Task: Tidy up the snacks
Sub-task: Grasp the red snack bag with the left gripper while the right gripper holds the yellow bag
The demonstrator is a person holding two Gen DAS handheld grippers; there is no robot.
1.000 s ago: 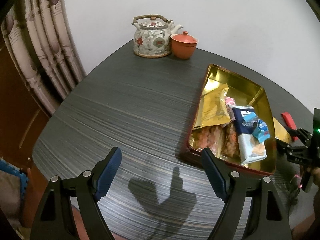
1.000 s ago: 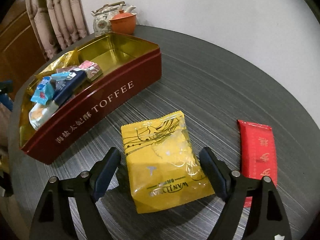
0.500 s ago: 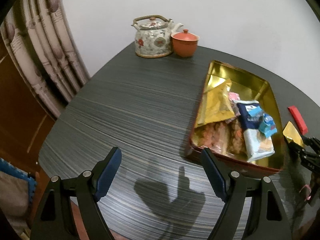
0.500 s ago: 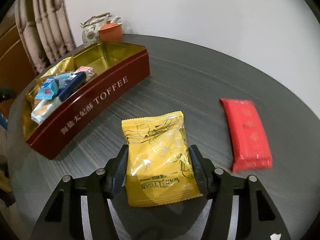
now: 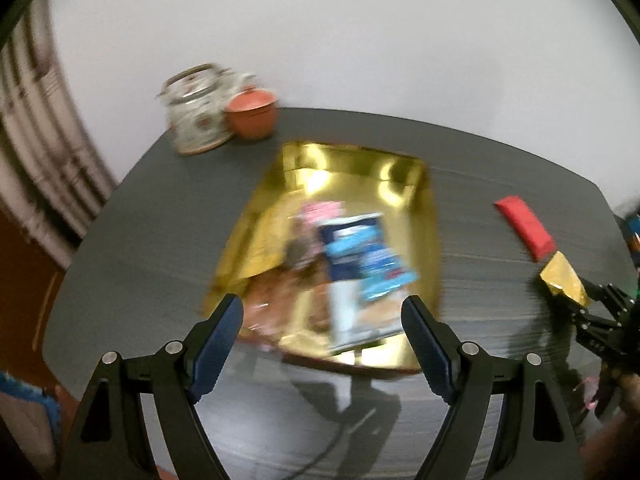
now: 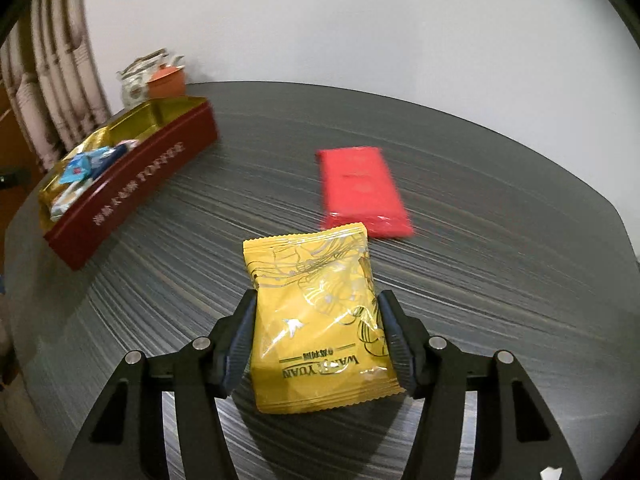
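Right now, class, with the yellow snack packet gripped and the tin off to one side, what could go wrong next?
1. The right tool pinches the yellow packet only by its soft sides; it could slip or get crushed.
2. The toffee tin is already crowded at one end, so the packet may land on other snacks.

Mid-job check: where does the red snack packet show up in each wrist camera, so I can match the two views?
Left wrist: red packet lies at the right, on the table, beyond the right gripper.
Right wrist: red packet lies at centre, on the table just beyond the held yellow packet.
Shared landmark: the toffee tin, to the packet's left in both.
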